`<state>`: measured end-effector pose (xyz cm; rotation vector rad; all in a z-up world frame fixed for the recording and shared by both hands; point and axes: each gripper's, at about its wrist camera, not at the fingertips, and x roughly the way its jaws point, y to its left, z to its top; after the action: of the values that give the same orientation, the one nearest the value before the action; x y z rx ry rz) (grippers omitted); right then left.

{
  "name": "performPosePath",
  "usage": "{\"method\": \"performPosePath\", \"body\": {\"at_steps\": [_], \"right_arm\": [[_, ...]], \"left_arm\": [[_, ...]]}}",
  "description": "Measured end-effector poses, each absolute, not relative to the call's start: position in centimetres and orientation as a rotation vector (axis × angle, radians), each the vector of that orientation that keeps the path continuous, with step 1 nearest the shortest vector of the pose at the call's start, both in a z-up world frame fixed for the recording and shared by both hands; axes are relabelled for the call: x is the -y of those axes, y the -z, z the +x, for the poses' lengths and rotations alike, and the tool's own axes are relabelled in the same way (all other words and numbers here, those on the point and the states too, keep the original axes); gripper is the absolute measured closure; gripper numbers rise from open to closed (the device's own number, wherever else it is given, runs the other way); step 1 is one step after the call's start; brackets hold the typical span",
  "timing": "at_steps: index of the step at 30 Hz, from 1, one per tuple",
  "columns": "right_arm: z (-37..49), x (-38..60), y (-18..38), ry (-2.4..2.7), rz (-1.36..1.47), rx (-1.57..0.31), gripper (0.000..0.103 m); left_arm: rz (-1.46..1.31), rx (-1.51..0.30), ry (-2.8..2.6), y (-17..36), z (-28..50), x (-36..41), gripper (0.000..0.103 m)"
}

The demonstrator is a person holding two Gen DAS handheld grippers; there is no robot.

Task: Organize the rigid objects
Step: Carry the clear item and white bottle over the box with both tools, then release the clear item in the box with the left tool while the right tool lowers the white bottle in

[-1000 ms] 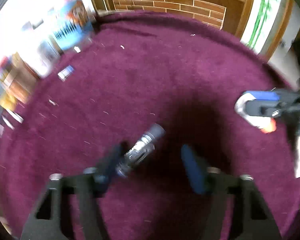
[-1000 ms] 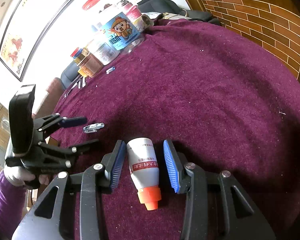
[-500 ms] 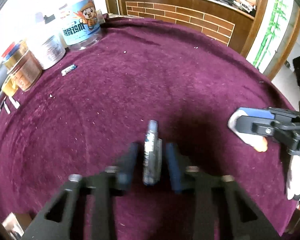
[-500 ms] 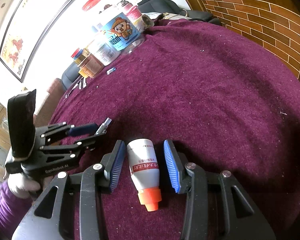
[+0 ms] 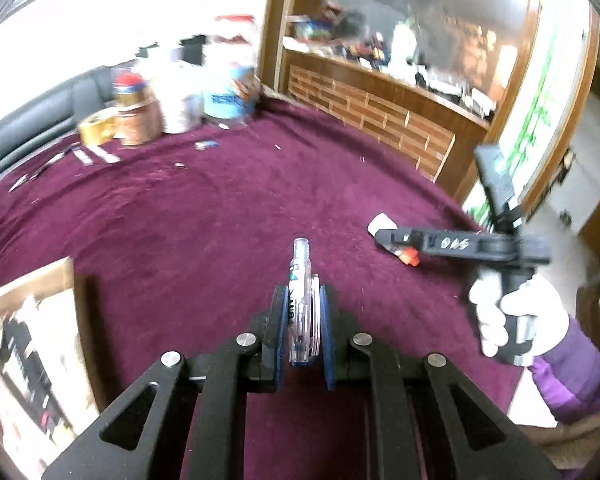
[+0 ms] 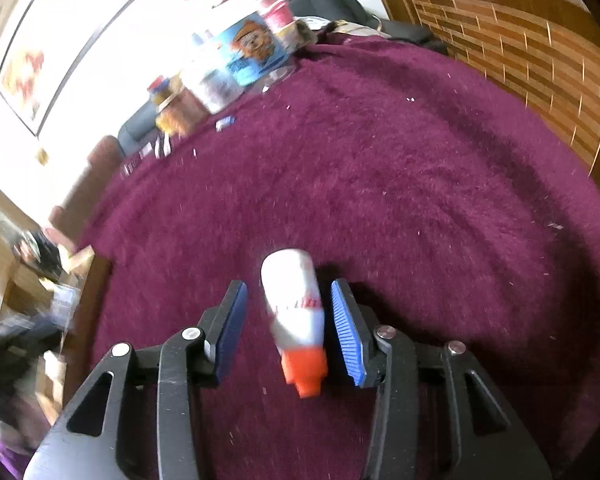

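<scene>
My left gripper (image 5: 303, 308) is shut on a small clear plastic item (image 5: 302, 312) with a dark label, and holds it above the maroon tablecloth (image 5: 188, 224). A white bottle with an orange cap (image 6: 296, 316) lies on the cloth between the open blue pads of my right gripper (image 6: 288, 312), nearer the right pad (image 6: 348, 332). In the left wrist view the right gripper (image 5: 396, 240) reaches in from the right over the same bottle (image 5: 382, 225), held by a white-gloved hand (image 5: 516, 316).
Several jars and a large blue-labelled tub (image 6: 252, 52) stand at the table's far edge, with small loose items (image 5: 96, 156) in front of them. A cardboard box (image 5: 28, 352) sits at the left edge. A brick-pattern wooden counter (image 5: 372, 120) lies beyond the table.
My left gripper has lifted with the clear item and now tilts up, showing the room. My right gripper has shifted, so the bottle lies nearer its right pad.
</scene>
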<state>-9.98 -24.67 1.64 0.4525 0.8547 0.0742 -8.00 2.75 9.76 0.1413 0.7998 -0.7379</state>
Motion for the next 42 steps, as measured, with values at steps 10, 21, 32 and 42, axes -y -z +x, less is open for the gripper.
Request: {"method": "performPosePath", "body": {"at_steps": [10, 21, 32, 42], "right_arm": [[-10.5, 22.4, -2.5, -0.028, 0.282, -0.890, 0.078], [-10.5, 9.8, -7.7, -0.396, 0.278, -0.863, 0.078], [-8.7, -7.2, -6.3, -0.624, 0.090, -0.986, 0.078], [-5.7, -14.4, -3.7, -0.659, 0.042, -1.092, 0.078]], "left_arm": [[-0.138, -0.753, 0.418, -9.7, -11.8, -19.4, 0.091], [-0.275, -0.874, 0.265, -4.6, -13.3, -26.6, 0.091], [-0.265, -0.950, 0.141, -1.3, -10.9, -26.1, 0.090], [-0.354, -0.836, 0.200, -3.6, -14.6, -27.9, 0.061]]}}
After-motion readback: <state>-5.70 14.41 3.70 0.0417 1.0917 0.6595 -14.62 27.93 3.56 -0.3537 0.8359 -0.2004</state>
